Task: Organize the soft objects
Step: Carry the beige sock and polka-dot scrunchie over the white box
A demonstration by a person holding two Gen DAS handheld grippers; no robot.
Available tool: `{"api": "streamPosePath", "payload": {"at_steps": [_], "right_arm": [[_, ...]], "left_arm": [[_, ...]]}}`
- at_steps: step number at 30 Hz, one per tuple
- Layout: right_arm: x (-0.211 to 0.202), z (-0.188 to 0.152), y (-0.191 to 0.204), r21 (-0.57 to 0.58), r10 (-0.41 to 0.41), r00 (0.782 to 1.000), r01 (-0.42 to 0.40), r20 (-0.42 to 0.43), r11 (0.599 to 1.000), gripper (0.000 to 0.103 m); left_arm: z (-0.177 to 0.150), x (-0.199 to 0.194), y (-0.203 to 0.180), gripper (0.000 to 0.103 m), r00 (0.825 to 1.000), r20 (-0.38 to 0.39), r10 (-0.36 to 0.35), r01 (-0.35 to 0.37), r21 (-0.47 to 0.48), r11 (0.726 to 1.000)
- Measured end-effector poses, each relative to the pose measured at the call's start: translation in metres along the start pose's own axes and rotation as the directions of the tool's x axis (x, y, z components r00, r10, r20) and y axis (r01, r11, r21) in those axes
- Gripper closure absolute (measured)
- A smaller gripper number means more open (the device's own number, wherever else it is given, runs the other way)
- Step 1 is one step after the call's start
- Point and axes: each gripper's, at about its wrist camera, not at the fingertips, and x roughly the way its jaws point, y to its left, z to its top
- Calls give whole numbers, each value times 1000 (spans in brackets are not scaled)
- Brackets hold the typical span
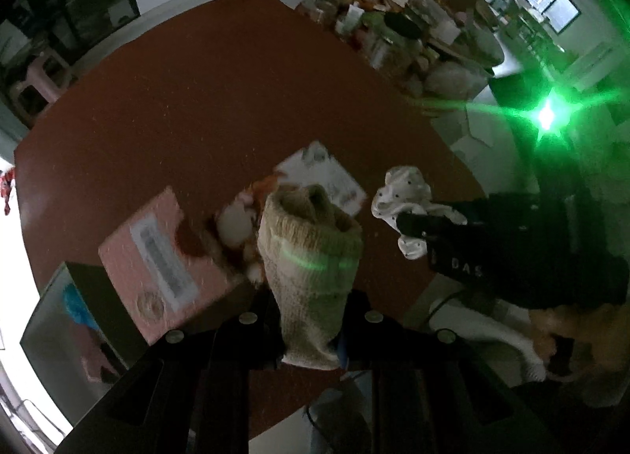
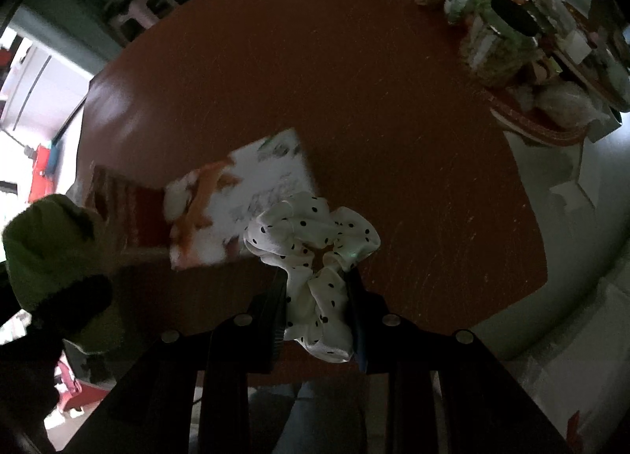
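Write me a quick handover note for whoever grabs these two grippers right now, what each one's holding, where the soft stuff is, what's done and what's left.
Left gripper: shut on the beige knit sock, held up above the brown table.
Right gripper: shut on the white polka-dot scrunchie, also lifted.
Below them on the table: a pink box and a white and orange box; the pictures are blurred.
Done: both soft items picked up.
Left: set each one down; the pictures do not show where they belong.

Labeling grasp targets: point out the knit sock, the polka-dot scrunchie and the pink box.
knit sock point(image 1: 311, 257), left wrist view, ribbed middle of the sock
polka-dot scrunchie point(image 2: 319, 296), right wrist view, fold between the fingers
pink box point(image 1: 157, 265), left wrist view, top face
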Motion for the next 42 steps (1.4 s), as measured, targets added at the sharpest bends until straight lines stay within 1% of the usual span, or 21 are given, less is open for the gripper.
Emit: {"api": "streamPosePath", "payload": {"at_steps": [7,12,18,22,25,29,31,33,35,36,37,40,42], "right_arm": [[1,-29,26,-62,18,1000,-19,-20,998,74],[0,-46,49,-129,34,999,-39,-36,991,74],[-3,-60,80,-216,57,997,-67,-50,974,74],[-5,-68,107,-295,69,996,-83,-56,952,74],[-8,-73,130,-360,78,995,-96,-65,928,74],[-12,-80,163,-456,85,994,-110,-74,883,74],[-14,-82,181,-501,90,993,-117,-78,858,74],[-17,-83,202,-549,97,992,-126,-81,826,74],[-17,-83,220,-585,104,991,-134,-85,800,74],[-17,-83,231,-607,109,990,-140,-88,782,74],[-18,-83,241,-624,112,990,-144,-91,768,74],[-16,-83,270,-669,124,986,-164,-108,725,74],[-14,-82,287,-687,132,983,-182,-125,703,74]], "left_arm": [[-40,0,14,82,1000,-26,4,-6,-70,997],[-69,-5,28,82,999,-30,30,-34,-137,990],[-102,-23,57,82,997,-2,72,-70,-262,963],[-121,-33,77,82,994,14,106,-94,-354,930],[-137,-41,93,82,990,20,136,-115,-425,898],[-163,-53,119,82,984,25,175,-135,-532,836],[-176,-57,132,82,979,14,204,-157,-585,795],[-187,-60,143,82,975,1,222,-173,-625,762],[-200,-61,155,82,971,-17,238,-188,-668,720],[-206,-62,159,82,969,-23,244,-194,-683,704],[-213,-63,165,82,966,-35,255,-205,-703,681],[-225,-62,174,82,961,-56,270,-221,-741,634],[-231,-62,178,82,959,-65,277,-229,-756,613]]}}
